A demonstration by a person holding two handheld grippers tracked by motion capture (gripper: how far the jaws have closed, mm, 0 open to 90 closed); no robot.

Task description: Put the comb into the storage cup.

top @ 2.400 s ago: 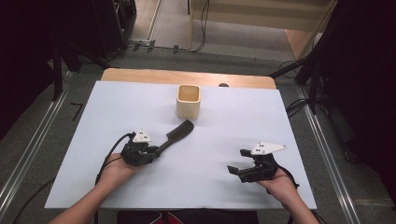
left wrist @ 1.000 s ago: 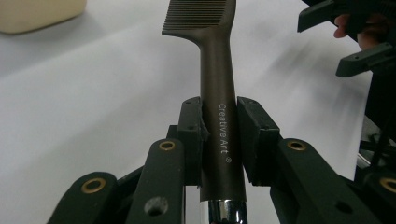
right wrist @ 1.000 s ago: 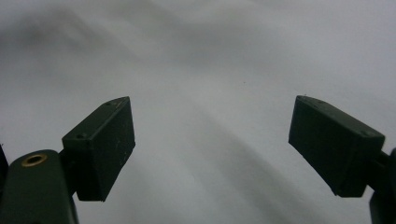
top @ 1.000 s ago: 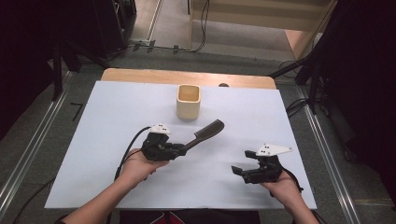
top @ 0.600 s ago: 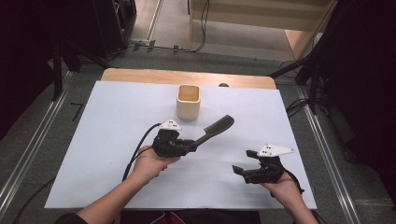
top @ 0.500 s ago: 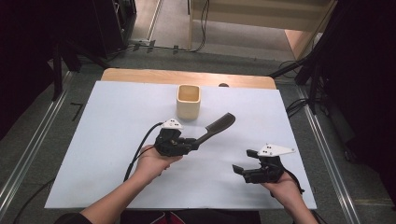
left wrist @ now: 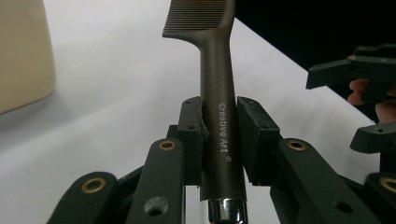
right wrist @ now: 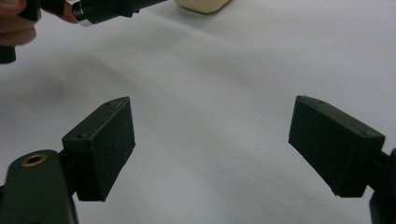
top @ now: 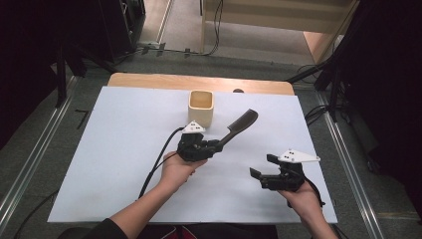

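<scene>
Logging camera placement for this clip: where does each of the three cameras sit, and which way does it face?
High view: above the person's side, looking forward and down; left gripper holds dark brown plastic comb, right gripper open.
Left gripper view: rides the left gripper, facing along the comb.
Right gripper view: behind the open fingers, facing the white table sheet.
Shared: the square beige cup appears in the high and left gripper views.

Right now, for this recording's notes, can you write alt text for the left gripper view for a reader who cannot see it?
The left tongs are shut on the handle of a dark brown comb that points up and away, its fine teeth at the top. A cream cup stands at the left on the white table cover, and the right tongs show at the right edge.
</scene>
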